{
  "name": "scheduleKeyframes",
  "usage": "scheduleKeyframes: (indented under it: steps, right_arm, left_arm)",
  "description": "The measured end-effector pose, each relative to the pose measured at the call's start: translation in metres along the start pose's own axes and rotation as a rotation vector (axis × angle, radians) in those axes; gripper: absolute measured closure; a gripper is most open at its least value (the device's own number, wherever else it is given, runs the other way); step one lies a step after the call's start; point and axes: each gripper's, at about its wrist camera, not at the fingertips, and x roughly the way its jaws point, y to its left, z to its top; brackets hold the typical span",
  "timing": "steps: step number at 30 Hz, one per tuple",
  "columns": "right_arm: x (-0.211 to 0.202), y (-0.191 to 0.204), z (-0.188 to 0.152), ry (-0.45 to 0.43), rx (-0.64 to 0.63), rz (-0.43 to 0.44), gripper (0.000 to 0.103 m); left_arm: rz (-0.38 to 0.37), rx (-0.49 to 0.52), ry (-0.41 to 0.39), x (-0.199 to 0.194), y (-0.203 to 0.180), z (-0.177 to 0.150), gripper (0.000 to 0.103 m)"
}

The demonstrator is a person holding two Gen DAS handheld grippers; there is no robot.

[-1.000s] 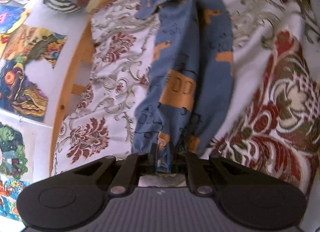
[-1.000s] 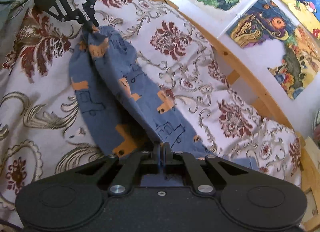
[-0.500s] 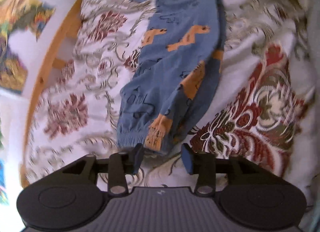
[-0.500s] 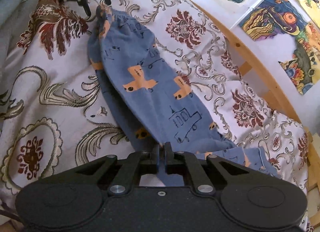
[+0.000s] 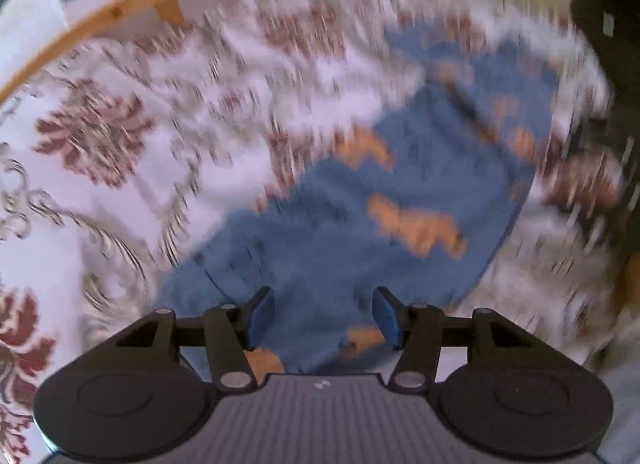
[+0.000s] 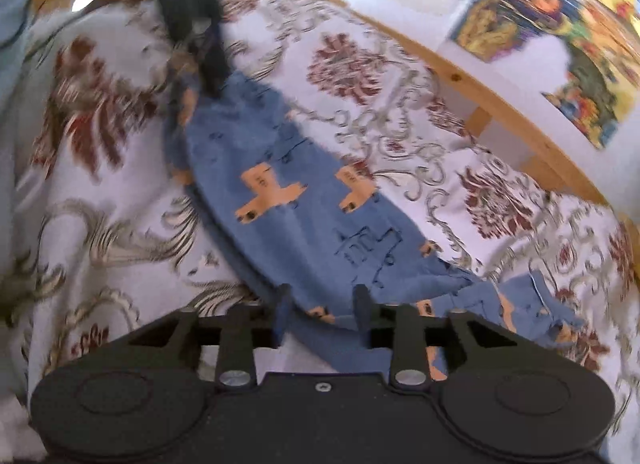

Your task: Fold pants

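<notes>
Blue pants (image 6: pixel 304 215) with orange animal prints lie lengthwise on the patterned bedspread (image 6: pixel 100 191), one leg stacked on the other. My right gripper (image 6: pixel 322 312) is open just above the waist end, and cloth shows between its fingers without being pinched. Far up the pants, the left gripper (image 6: pixel 200 43) shows as a dark blur near the cuff end. The left wrist view is motion-blurred. There my left gripper (image 5: pixel 323 320) is open over the pants (image 5: pixel 400 191), its blue pads (image 5: pixel 262 320) wide apart.
A wooden bed rail (image 6: pixel 500 103) runs along the far side of the bedspread, with colourful pictures (image 6: pixel 532 15) on the white wall behind it. Pale blue cloth (image 6: pixel 12 23) fills the left edge of the right wrist view. A dark shape (image 5: pixel 616 63) stands at the right edge of the left wrist view.
Both grippers have let go of the pants, the left first, the right just now. The pants now lie flat. The left gripper has swung quickly and sits over the cloth.
</notes>
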Motion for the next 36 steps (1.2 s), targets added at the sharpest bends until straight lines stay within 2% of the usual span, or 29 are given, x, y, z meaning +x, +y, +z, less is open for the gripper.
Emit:
scheduleKeyframes:
  steps: [3,6,8,10,12,14,16,19,21,25,30,33,36]
  right_arm:
    - [0.004,-0.010,0.000,0.009,0.078,-0.006,0.055]
    - [0.017,-0.019,-0.002,0.072,0.149,0.013,0.054]
    - [0.022,-0.025,-0.004,0.114,0.189,0.024,0.054]
    - [0.017,-0.032,-0.006,0.108,0.243,0.034,0.049]
    - [0.007,-0.043,-0.007,0.089,0.305,0.023,0.036]
    - [-0.002,-0.057,-0.009,0.068,0.354,-0.008,0.029]
    - [-0.008,-0.074,-0.012,0.060,0.420,-0.048,0.022]
    - [-0.012,-0.107,-0.025,0.061,0.564,-0.093,0.013]
    - [-0.013,-0.127,-0.036,0.076,0.644,-0.125,0.004]
    - [-0.011,-0.157,-0.059,0.125,0.778,-0.170,0.001]
    - [-0.003,-0.188,-0.087,0.207,0.960,-0.192,0.001]
    - [0.003,-0.196,-0.095,0.232,1.021,-0.189,0.001]
    - [0.006,-0.195,-0.093,0.236,0.989,-0.201,0.001]
  left_arm:
    - [0.048,0.102,0.106,0.025,-0.020,-0.013,0.044]
    - [0.098,0.157,0.116,0.029,-0.035,-0.020,0.040]
    - [0.110,0.166,0.128,0.027,-0.041,-0.017,0.033]
    - [0.119,0.162,0.124,0.022,-0.047,-0.009,0.032]
    - [0.110,0.152,0.071,0.011,-0.055,0.004,0.028]
    - [0.085,0.119,-0.006,0.002,-0.067,0.019,0.019]
    - [0.031,0.082,-0.076,-0.004,-0.082,0.036,0.016]
    - [-0.041,0.041,-0.160,0.002,-0.112,0.060,0.012]
    - [-0.060,0.007,-0.176,0.017,-0.129,0.072,0.009]
    - [-0.116,-0.102,-0.157,0.052,-0.152,0.091,0.008]
    - [-0.124,-0.297,-0.193,0.080,-0.153,0.095,0.003]
    - [-0.111,-0.342,-0.238,0.083,-0.157,0.094,0.002]
    - [-0.104,-0.330,-0.309,0.078,-0.163,0.093,0.000]
